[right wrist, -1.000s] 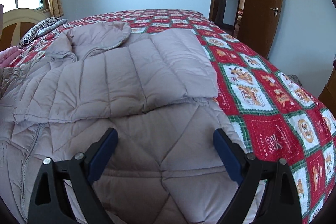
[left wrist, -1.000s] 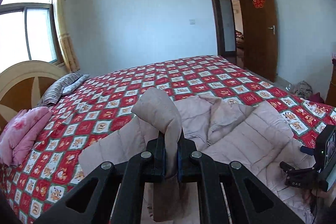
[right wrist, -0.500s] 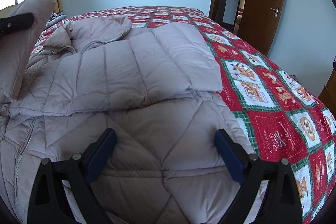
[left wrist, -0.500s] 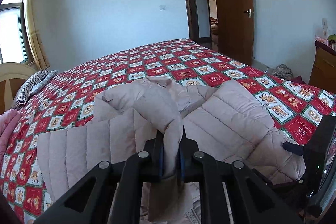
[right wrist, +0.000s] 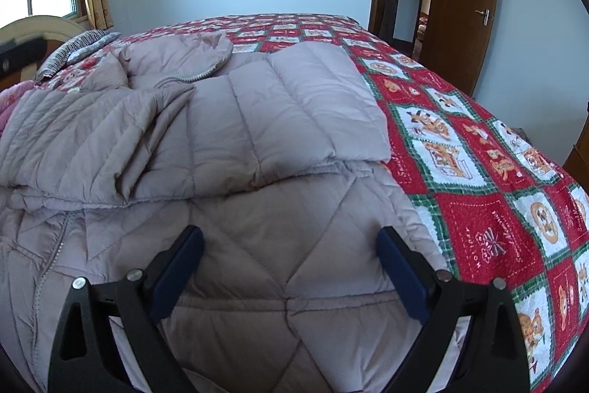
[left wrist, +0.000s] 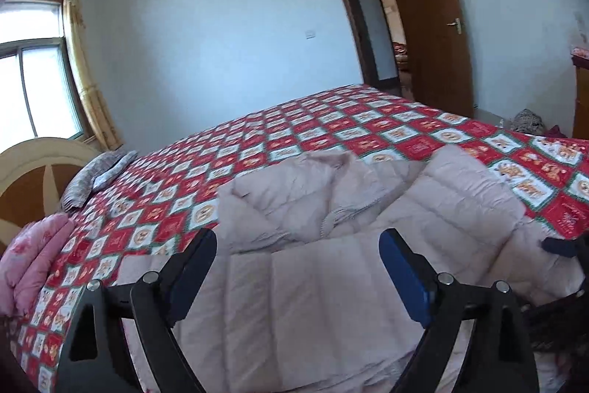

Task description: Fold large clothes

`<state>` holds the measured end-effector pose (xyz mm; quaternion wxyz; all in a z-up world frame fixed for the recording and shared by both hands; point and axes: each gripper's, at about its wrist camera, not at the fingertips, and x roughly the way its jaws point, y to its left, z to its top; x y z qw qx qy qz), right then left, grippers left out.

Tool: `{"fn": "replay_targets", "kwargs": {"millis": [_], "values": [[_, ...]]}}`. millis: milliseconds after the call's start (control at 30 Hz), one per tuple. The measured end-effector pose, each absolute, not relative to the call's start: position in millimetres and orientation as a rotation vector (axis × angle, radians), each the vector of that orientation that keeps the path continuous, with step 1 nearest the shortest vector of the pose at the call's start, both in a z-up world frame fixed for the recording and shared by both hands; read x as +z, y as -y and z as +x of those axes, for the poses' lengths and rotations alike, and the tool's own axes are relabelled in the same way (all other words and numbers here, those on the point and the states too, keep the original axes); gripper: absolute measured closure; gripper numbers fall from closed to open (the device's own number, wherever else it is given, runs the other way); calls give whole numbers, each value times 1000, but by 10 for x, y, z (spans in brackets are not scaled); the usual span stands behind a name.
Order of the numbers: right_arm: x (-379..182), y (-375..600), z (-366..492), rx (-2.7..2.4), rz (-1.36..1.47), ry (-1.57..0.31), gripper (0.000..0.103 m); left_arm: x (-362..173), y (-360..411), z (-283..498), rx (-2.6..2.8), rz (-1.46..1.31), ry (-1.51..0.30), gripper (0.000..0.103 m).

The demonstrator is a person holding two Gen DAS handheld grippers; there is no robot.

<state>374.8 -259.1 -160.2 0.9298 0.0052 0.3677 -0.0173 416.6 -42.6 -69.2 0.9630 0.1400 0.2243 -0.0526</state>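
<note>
Padded jacket (right wrist: 235,120) lies on the bed (right wrist: 489,209), both sleeves folded across the chest. My left claw (left wrist: 296,267) is opening, nothing between its jaws; my right claw (right wrist: 291,264) stands wide over the hem, empty. Sleeve step appears complete; next, I judge, grip the hem and fold upward.

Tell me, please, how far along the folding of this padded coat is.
Done: both sleeves lie folded across the coat on the bed. In hand: nothing; the left tool is opening, with no cloth between its pads, and the right tool hangs open. Left: folding the body up.
</note>
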Motion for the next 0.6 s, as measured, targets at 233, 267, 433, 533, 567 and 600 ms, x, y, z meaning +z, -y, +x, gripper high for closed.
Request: {"fn": "replay_targets", "kwargs": {"millis": [233,267,433,533,567,600], "values": [[-1112,2478,3838,164,245,-706,6,-943,-897,4487,162,135,-560,13],[-1113,2405,3918,195,255,-724,7,-967,-1019,4507,176,108,-572,13],[-1464,2045,4413,279,266,-905,57,-1113,-1169,4546,178,72,-623,13],[-1542,2010,4454,298,287,-925,88,-1194,-1091,4560,174,113,-643,13],[-1530,2023,4409,294,288,-919,90,-1202,-1055,4547,167,118,-647,13],[-1516,2042,4371,288,282,-911,92,-1226,-1043,4559,166,123,-652,13]]}}
